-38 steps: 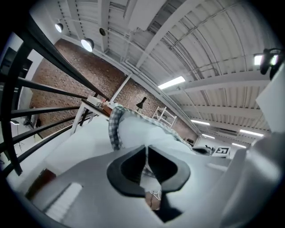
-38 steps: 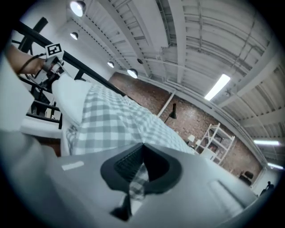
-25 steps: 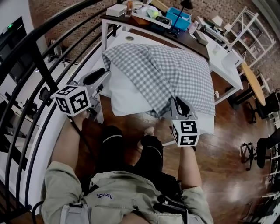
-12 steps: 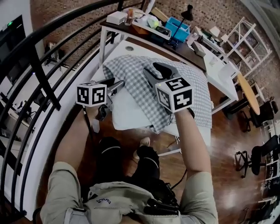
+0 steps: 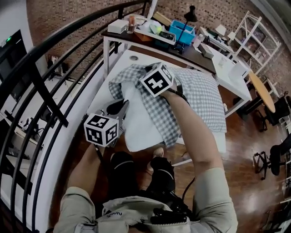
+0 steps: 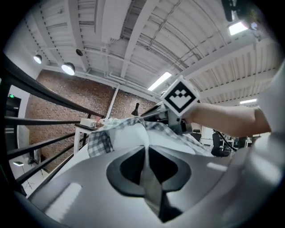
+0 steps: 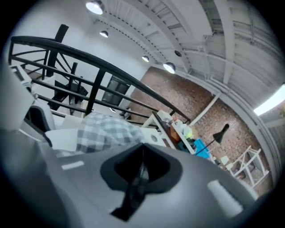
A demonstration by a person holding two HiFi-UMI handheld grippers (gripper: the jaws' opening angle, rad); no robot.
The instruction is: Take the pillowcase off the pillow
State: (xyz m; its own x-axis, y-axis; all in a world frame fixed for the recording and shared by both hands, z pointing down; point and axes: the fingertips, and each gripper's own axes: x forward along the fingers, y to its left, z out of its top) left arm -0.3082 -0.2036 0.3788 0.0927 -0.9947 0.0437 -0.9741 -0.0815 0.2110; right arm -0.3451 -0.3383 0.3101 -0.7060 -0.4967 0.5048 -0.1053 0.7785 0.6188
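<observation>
Head view: white pillow (image 5: 136, 123) on white surface (image 5: 119, 63), checked pillowcase (image 5: 200, 98) bunched over its far and right side; left tongs (image 5: 121, 107) at the pillow's left edge. Left gripper view: tongs just closed, clenched on white pillow cloth. Right gripper view: right tongs (image 7: 141, 165) just closed, pinching pillowcase fabric.

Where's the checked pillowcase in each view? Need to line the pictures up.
Head view: pillowcase upper centre, draped over the white pillow.
Left gripper view: pillowcase left of centre, mid-height, along the pillow's ridge.
Right gripper view: pillowcase left of centre, mid-height.
Shared landmark: the brick wall behind the tables shows in all three views.
</observation>
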